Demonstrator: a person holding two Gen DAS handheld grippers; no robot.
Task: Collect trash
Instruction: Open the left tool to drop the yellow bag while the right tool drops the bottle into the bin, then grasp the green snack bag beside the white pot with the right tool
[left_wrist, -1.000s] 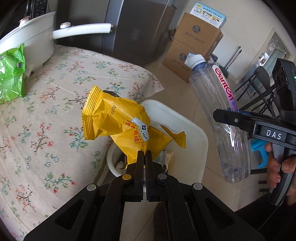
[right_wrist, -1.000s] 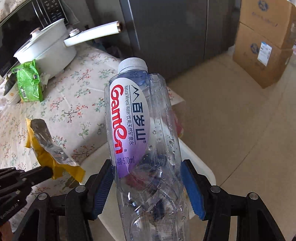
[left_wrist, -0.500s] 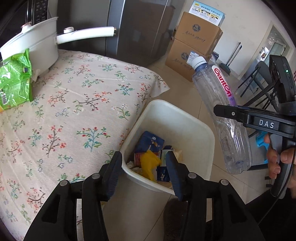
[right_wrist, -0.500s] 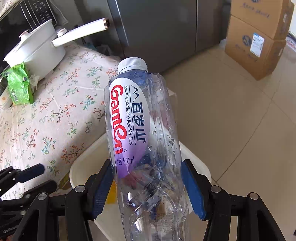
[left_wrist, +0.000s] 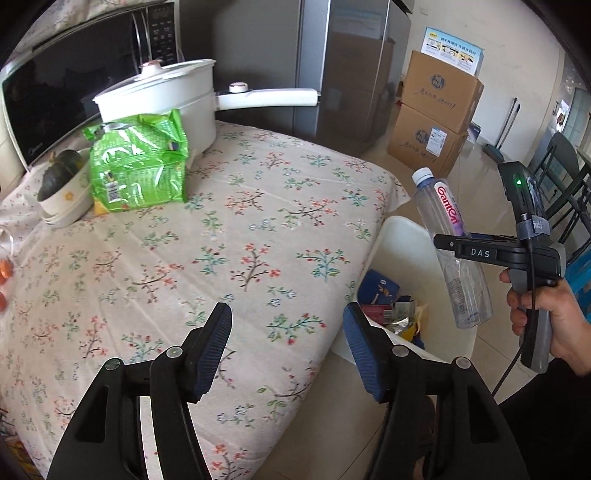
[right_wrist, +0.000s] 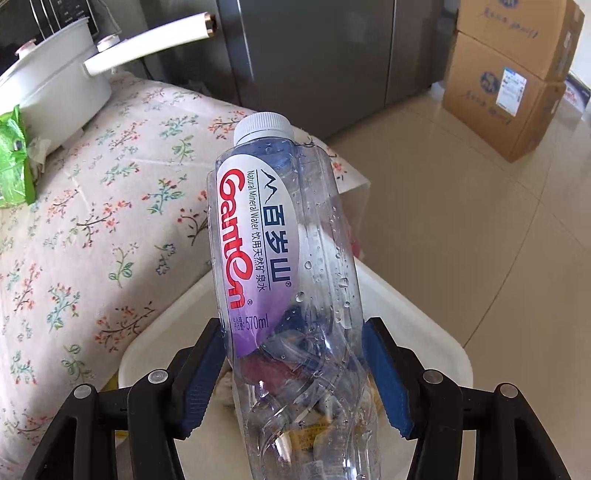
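My right gripper (right_wrist: 293, 325) is shut on a clear empty water bottle (right_wrist: 280, 258) with a white cap and purple label, pads pressing on both sides. The bottle (left_wrist: 448, 229) hangs tilted above the white trash bin (left_wrist: 402, 240) that stands on the floor by the table's corner. Inside the bin lie a yellow wrapper (left_wrist: 412, 330) and other packets. My left gripper (left_wrist: 286, 314) hovers over the floral tablecloth (left_wrist: 221, 240) near the bin, its jaws opening with nothing between them. A green snack bag (left_wrist: 140, 166) lies far back on the table.
A white pot (left_wrist: 162, 99) with a long handle stands behind the green bag, and a bowl (left_wrist: 62, 199) holding a dark fruit stands to its left. A microwave (left_wrist: 74, 92) and a grey fridge (left_wrist: 351, 66) stand behind them. Cardboard boxes (left_wrist: 436, 118) are stacked on the tiled floor.
My left gripper let go of the yellow wrapper, which now lies in the bin, opened wide and swung back over the table. The right gripper sank with the bottle toward the bin.
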